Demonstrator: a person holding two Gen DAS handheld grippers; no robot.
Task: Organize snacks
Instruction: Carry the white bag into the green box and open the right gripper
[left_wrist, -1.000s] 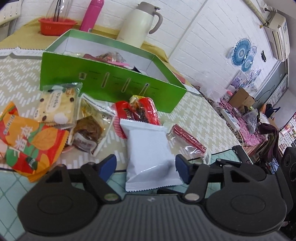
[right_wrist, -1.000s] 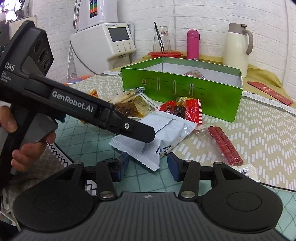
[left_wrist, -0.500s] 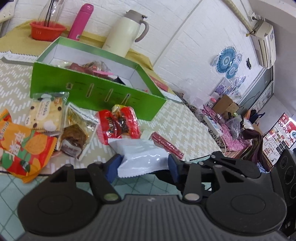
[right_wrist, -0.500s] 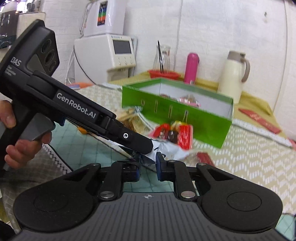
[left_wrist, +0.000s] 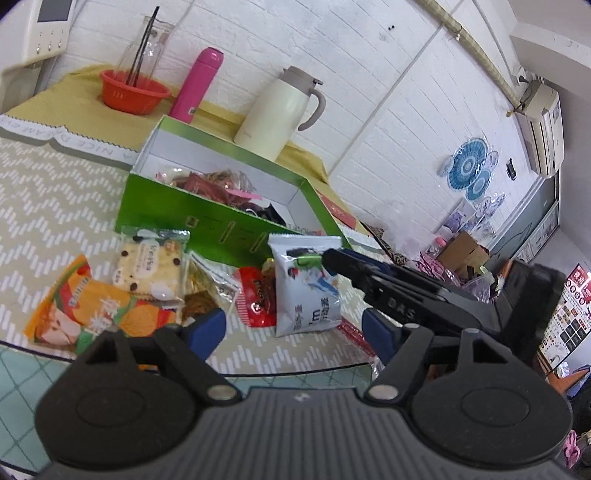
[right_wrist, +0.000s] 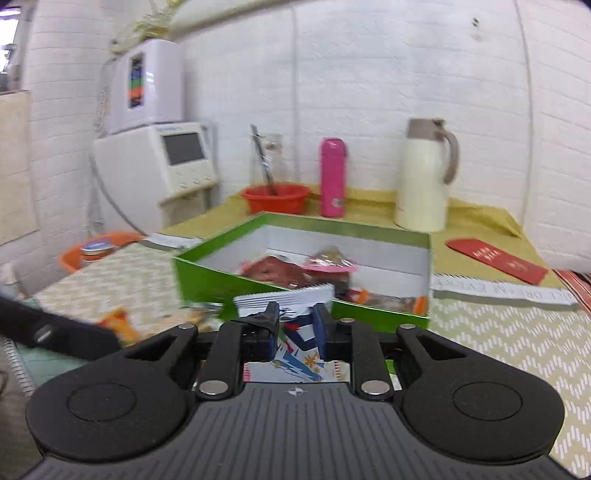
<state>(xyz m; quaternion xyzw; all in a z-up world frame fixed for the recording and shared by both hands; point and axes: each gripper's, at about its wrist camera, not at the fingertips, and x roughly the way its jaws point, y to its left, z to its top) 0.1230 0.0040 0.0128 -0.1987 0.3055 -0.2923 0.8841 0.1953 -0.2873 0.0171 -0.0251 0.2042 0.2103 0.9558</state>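
Glossy pouch (left_wrist: 308, 284) now lifted upright

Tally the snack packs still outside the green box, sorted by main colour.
White pack, held off the table in the right tool: 1
Orange pack: 1
Cream biscuit pack: 1
Clear brown pack: 1
Red packs: 2
Total: 6
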